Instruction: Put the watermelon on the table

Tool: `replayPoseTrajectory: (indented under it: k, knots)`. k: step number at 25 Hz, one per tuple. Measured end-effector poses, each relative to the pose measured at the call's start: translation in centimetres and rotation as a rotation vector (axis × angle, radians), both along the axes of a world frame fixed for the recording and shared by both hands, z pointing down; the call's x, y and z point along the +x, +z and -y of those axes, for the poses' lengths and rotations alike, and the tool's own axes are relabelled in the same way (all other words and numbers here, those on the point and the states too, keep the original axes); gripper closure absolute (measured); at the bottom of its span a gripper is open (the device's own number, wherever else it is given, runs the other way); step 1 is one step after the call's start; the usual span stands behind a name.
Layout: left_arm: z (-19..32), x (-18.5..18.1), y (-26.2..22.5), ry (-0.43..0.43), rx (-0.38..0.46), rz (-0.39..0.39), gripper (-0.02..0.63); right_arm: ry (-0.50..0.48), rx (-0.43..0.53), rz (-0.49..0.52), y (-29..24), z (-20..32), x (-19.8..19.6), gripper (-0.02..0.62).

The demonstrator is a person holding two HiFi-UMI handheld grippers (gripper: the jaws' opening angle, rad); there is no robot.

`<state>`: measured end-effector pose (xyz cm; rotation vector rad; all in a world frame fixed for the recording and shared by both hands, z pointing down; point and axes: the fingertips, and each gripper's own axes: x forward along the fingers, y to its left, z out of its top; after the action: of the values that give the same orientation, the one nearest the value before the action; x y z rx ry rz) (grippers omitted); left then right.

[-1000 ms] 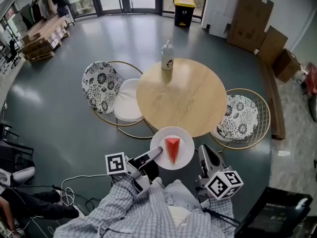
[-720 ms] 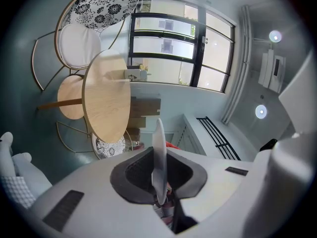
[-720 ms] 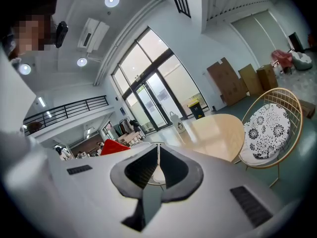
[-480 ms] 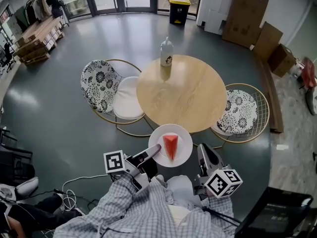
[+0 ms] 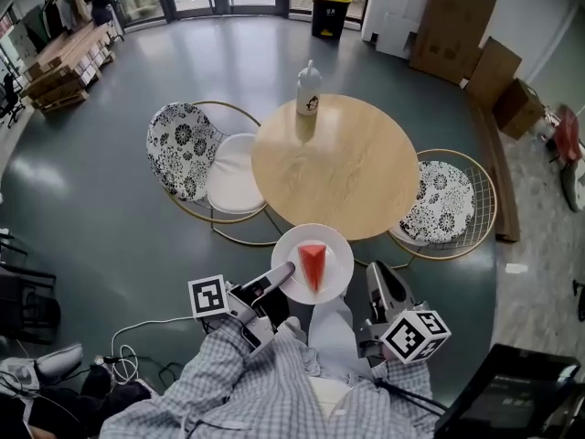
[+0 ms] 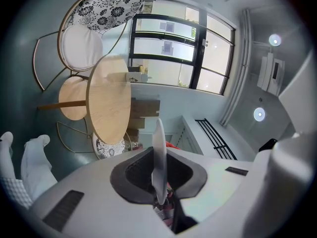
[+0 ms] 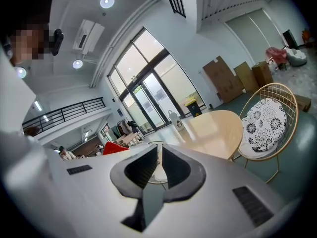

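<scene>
A red watermelon wedge [image 5: 313, 265] lies on a white plate [image 5: 334, 245] held in the air just before the near edge of the round wooden table [image 5: 338, 167]. My left gripper [image 5: 285, 276] is shut on the plate's left rim. In the left gripper view the plate [image 6: 159, 148] shows edge-on between the pads of the left gripper [image 6: 159, 176]. My right gripper [image 5: 377, 277] hangs to the right of the plate, apart from it, shut with nothing in it. In the right gripper view, the wedge [image 7: 115, 148] shows past the right gripper [image 7: 157, 170].
A white squeeze bottle [image 5: 309, 90] stands at the table's far edge. Patterned wire chairs flank the table at left [image 5: 187, 149] and right [image 5: 443, 210]. Cardboard sheets [image 5: 457, 26] and a yellow-lidded bin [image 5: 329, 7] stand by the far wall. Cables [image 5: 128, 355] lie on the floor.
The plate with the wedge and my left gripper have drifted slightly toward the table. The right gripper has stayed where it was.
</scene>
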<state>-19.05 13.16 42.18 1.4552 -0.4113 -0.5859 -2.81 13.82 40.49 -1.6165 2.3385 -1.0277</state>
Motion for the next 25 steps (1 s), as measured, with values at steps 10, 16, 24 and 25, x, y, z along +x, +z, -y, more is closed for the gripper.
replayPoseTrajectory:
  k: [10, 16, 24, 25]
  knots:
    - [2.3, 0.2, 0.1, -0.017, 0.013, 0.019, 0.564, -0.058, 0.004, 0.082, -0.5, 2.4, -1.1, 0.577]
    - [4.0, 0.9, 0.2, -0.019, 0.018, 0.03, 0.564, -0.116, -0.028, 0.14, -0.1, 4.2, -1.6, 0.528]
    - [7.1, 2.6, -0.3, -0.058, 0.014, 0.016, 0.565, -0.202, -0.078, 0.138, 0.5, 7.7, -1.1, 0.528]
    - [7.5, 2.8, -0.3, -0.059, 0.017, 0.019, 0.565, -0.206, -0.081, 0.142, 0.6, 8.1, -0.9, 0.528]
